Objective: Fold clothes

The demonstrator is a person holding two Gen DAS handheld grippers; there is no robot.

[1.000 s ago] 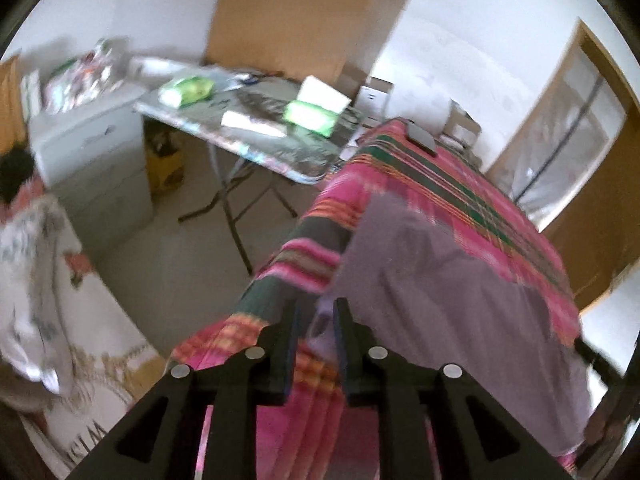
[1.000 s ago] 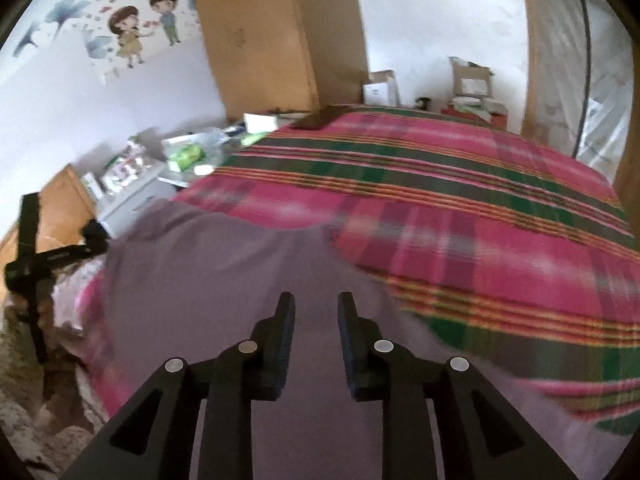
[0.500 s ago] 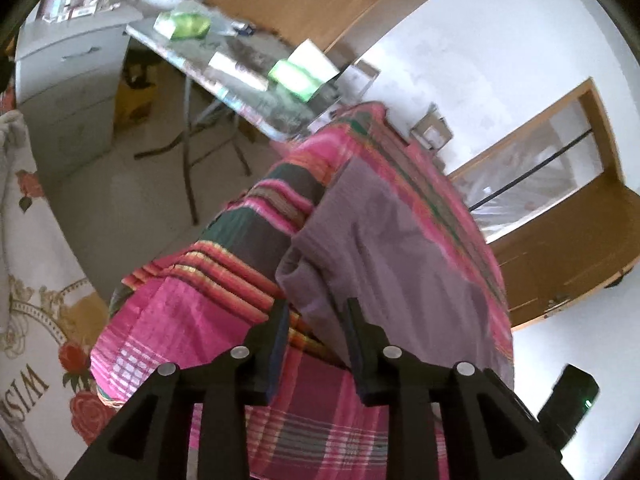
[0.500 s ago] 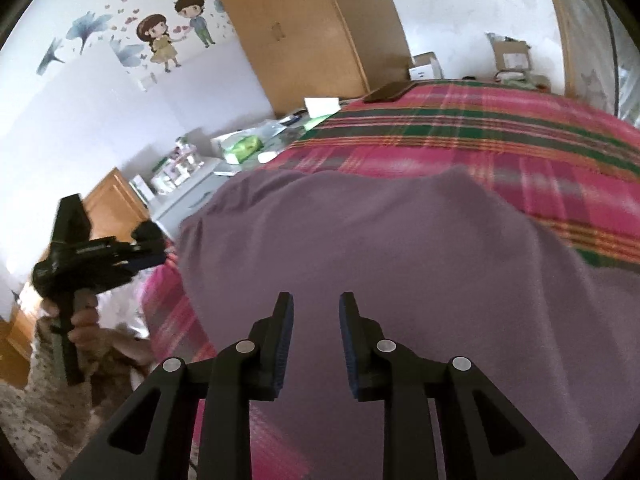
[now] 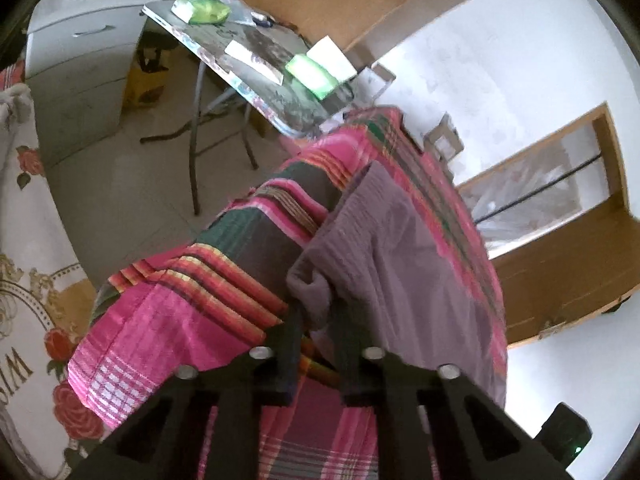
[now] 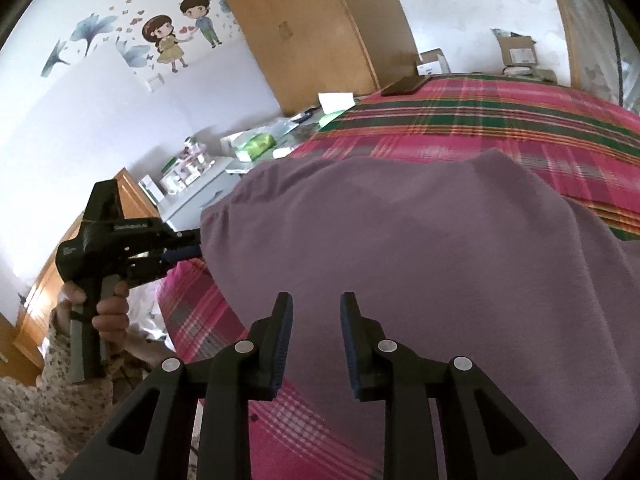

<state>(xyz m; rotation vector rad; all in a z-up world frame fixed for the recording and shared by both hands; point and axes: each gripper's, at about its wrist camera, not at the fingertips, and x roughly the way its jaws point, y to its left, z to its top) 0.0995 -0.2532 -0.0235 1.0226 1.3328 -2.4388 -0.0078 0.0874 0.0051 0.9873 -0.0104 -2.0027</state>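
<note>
A purple garment lies spread over the near end of a bed with a pink and green plaid cover. My left gripper is at the garment's left corner. Its jaws are closing, and a bunched fold of the purple cloth sits pinched between the fingers. The right wrist view shows the same left gripper at the garment's left edge, held by a person's hand. My right gripper hovers over the near part of the garment. It is open, with nothing between its fingers.
Left of the bed, a folding table carries green packets and papers, with a white drawer cabinet beyond it. A dark phone lies at the bed's far edge, with a wooden wardrobe behind. A floral blanket covers the floor side.
The left gripper's jaws have narrowed onto the garment's corner, and its view has rolled. The right gripper has moved across over the purple cloth and sunk a little.
</note>
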